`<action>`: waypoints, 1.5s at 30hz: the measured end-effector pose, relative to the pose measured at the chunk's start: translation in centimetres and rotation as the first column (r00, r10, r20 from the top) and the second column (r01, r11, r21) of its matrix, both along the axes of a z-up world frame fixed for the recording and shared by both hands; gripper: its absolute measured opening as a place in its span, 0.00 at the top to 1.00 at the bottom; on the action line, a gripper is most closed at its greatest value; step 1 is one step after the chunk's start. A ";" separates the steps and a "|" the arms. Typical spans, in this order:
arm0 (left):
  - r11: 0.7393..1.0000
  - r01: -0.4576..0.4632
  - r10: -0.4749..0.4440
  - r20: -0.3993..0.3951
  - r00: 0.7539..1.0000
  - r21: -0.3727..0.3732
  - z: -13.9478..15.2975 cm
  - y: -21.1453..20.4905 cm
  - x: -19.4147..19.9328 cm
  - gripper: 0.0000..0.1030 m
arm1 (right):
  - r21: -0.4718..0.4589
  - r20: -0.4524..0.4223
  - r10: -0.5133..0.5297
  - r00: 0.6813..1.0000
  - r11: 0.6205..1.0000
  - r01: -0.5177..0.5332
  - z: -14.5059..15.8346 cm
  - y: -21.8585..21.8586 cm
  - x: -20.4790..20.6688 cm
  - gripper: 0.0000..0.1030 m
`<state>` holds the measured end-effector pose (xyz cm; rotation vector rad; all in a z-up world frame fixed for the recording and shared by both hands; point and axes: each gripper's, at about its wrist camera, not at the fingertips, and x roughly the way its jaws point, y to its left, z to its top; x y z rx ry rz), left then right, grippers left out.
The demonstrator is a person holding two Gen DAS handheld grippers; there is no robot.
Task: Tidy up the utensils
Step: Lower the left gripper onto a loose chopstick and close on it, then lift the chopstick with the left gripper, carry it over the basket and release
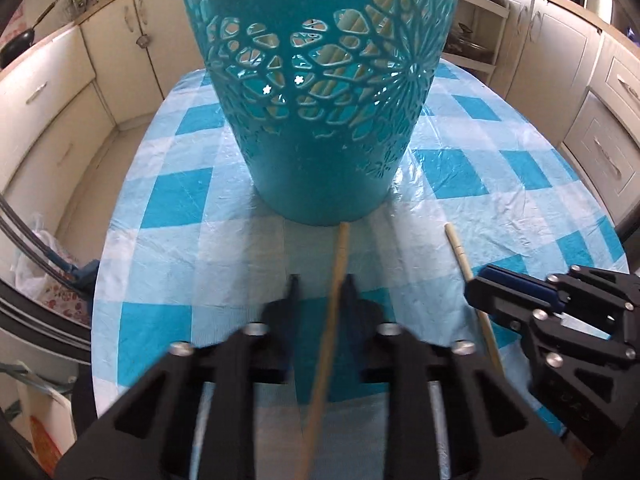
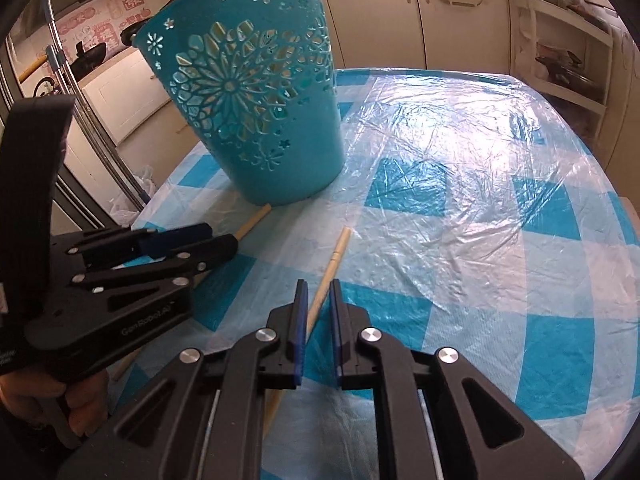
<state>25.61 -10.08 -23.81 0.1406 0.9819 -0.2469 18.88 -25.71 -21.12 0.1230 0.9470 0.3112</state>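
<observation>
Two tools low over checkered surface (image 2: 460, 152), each straddling a wooden stick, basket ahead.
Left tool (image 1: 322, 280): jaws narrow, stick (image 1: 334, 300) between them, contact unclear (blur); stick tip touches base of teal cutout basket (image 1: 320, 80). Right tool (image 2: 318, 286): jaws narrow but gapped, second stick (image 2: 334, 258) lies on surface between them, not clamped, tip just short of basket.

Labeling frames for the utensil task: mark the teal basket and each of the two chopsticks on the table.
teal basket (image 2: 280, 168): right wrist view, lower solid wall.
left chopstick (image 1: 339, 264): left wrist view, shaft between the left gripper's fingers.
right chopstick (image 2: 334, 260): right wrist view, upper shaft ahead of the right gripper.
</observation>
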 end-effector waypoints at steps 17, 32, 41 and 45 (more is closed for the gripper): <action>0.997 -0.050 0.048 -0.042 0.998 -0.052 0.4 1.4 -0.4 0.74 | -0.049 -0.016 0.047 0.999 0.998 -0.048 0.0 1.3 1.5 0.87; 1.000 0.002 -0.002 -0.006 1.000 0.005 -0.1 0.0 0.2 0.75 | -0.116 -0.004 0.094 0.996 0.989 -0.094 -0.3 2.2 2.1 0.91; 0.999 0.032 -0.033 -0.009 0.999 -0.030 0.0 0.5 -0.1 0.95 | -0.123 0.026 0.098 0.995 0.988 -0.094 -0.4 2.4 1.7 0.91; 0.997 0.045 -0.045 0.009 0.999 -0.057 1.0 0.6 -0.9 0.95 | -0.111 0.024 0.094 0.995 0.990 -0.091 -0.4 2.4 1.8 0.91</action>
